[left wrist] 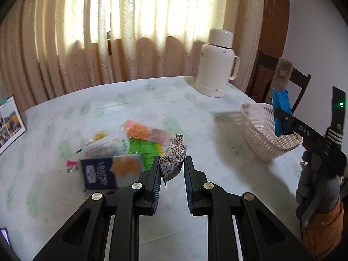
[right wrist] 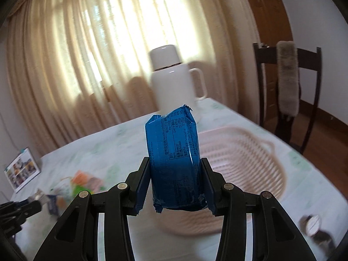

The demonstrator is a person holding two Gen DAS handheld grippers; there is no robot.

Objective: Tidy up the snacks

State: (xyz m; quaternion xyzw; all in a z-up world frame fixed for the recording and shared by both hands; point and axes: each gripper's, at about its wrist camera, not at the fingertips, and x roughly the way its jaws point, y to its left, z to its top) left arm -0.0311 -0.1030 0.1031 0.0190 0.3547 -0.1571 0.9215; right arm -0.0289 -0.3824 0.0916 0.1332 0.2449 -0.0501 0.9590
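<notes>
Blue crinkled snack packet [right wrist: 174, 163] upright, printed nutrition table, torn top

A white thermos [left wrist: 216, 65] stands on the table [left wrist: 130, 100] before beige curtains [left wrist: 108, 32].

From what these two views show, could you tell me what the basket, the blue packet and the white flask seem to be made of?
The basket looks like moulded plastic, pale and matte: its walls are a regular slotted lattice. The blue packet, clamped in the right gripper, looks like thin glossy film: creased, shiny, crimped at the ends. The white flask has a smooth, slightly glossy shell; plastic or coated metal, I cannot tell which.
</notes>
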